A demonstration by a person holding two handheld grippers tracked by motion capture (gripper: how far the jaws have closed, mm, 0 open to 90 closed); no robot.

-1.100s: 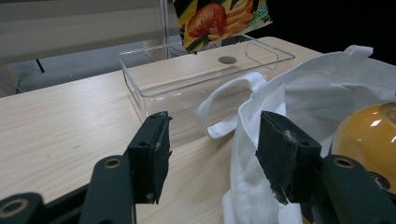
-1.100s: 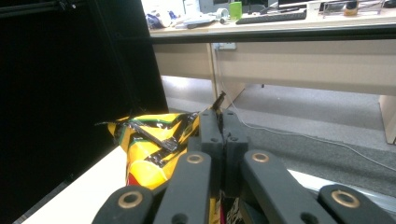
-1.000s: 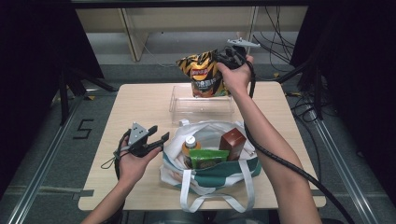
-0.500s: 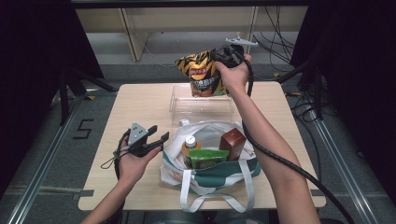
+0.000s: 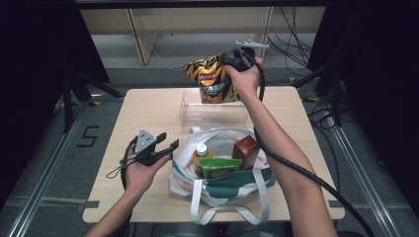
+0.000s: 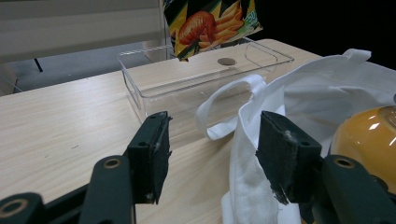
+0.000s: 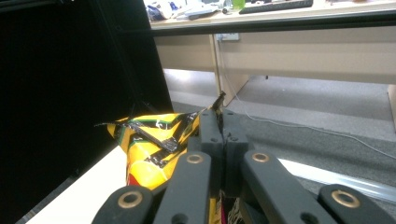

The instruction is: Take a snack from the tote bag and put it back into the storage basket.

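Note:
My right gripper [image 5: 231,58] is raised at the far side of the table, shut on the top edge of a yellow, black and orange snack bag [image 5: 213,81]. The bag hangs above a clear plastic container [image 5: 212,112]. In the right gripper view the jaws are pressed together at my right gripper [image 7: 223,125] on the crumpled top of the snack bag [image 7: 152,151]. My left gripper [image 5: 167,146] is held open just left of the white and green tote bag [image 5: 225,182]. In the left gripper view my left gripper [image 6: 212,154] has the tote's white cloth [image 6: 245,182] beside its right pad.
In the tote bag stand an orange bottle with a white cap [image 5: 201,152], a green packet [image 5: 220,167] and a brown box [image 5: 245,149]. The tote's handles [image 5: 232,212] reach the table's near edge. Bare tabletop [image 5: 143,111] lies left of the container.
The right gripper and the hanging snack bag have drifted slightly to the left. The left gripper has stayed where it was, still open.

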